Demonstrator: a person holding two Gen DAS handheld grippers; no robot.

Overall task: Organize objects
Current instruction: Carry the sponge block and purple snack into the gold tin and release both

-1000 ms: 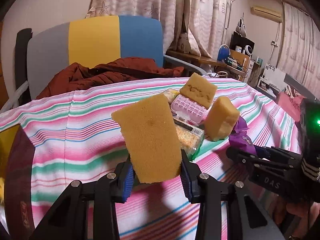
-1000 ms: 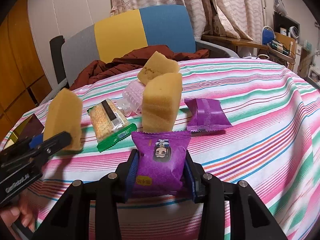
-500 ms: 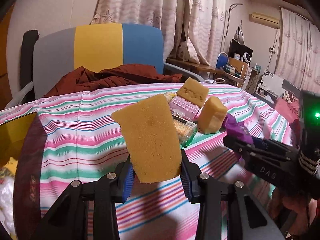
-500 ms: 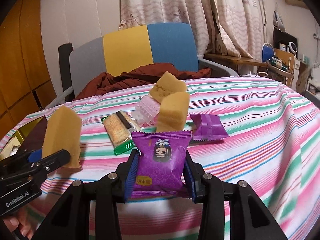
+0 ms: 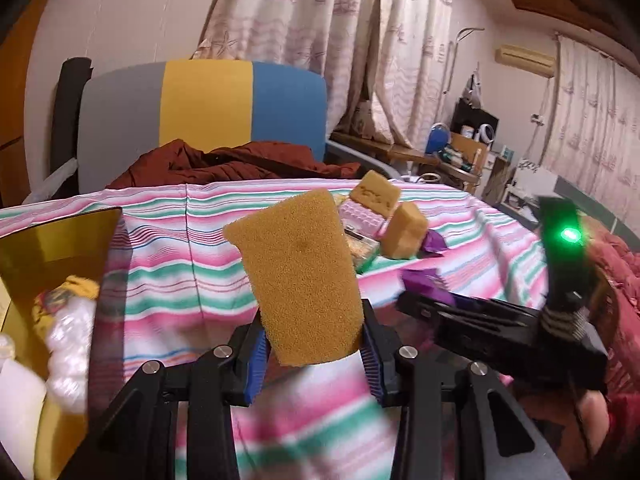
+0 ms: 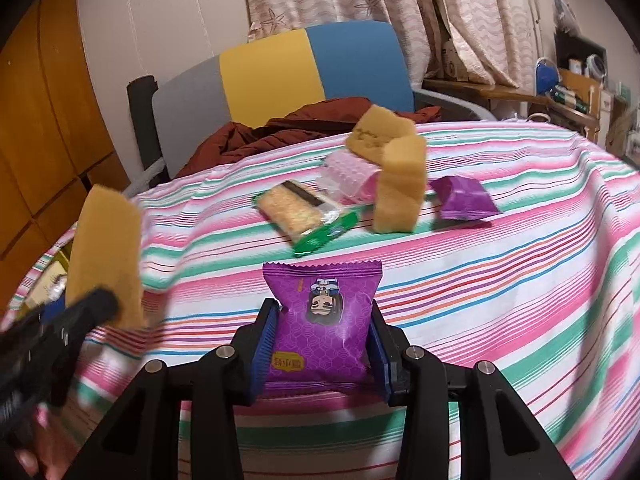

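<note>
Left wrist view takes in the striped tablecloth (image 5: 168,264), the landmark for everything else, with a grey, yellow and blue chair back (image 5: 204,108) beyond its far edge and a brown garment (image 5: 240,160) heaped against that edge. At the cloth's left edge stands an open yellow box (image 5: 52,248) with blurred contents. Above the cloth's near part, the left gripper (image 5: 312,354) has its fingers closed tight on a yellow sponge (image 5: 300,284), held upright and clear of the cloth. To its right, the right gripper (image 6: 322,350) pinches a purple snack packet (image 6: 322,320) between both fingers, also lifted off the cloth. Near the cloth's far middle lie a sponge block (image 6: 400,192), a second sponge (image 6: 374,132) resting on a pink bubble-textured piece (image 6: 344,174), a green-edged cracker pack (image 6: 300,216) and another purple packet (image 6: 464,200).
</note>
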